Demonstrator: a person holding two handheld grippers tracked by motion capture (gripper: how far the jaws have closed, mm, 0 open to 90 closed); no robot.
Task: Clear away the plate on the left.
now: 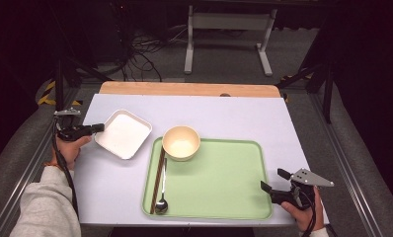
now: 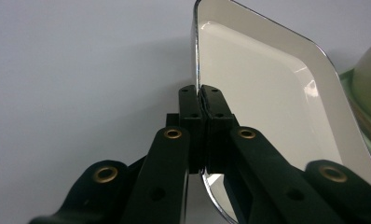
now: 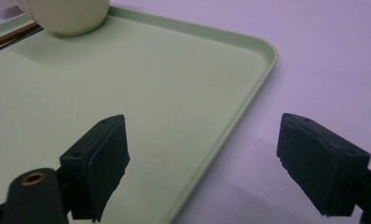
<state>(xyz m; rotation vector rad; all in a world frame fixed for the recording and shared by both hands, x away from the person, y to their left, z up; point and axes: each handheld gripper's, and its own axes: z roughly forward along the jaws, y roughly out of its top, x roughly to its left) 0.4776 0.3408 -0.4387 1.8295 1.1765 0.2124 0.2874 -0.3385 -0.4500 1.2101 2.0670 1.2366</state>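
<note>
- While the left tongs (image 1: 98, 128) pinch the near rim of the white dish (image 1: 124, 133), their jaws are closed tight on its edge.
- Right tongs (image 1: 275, 180) gape wide, holding nothing, straddling the green tray's (image 1: 224, 173) corner.
- Left forearm lies along the table (image 1: 234, 118) edge; right hand (image 1: 303, 210) sits low.

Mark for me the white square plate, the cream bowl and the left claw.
White square plate (image 1: 124, 132), high view, on the flat middle of its inside.
Cream bowl (image 1: 181, 145), high view, on its inner bottom.
Left claw (image 2: 200, 93), left gripper view, at the tips pinched on the plate's rim.
</note>
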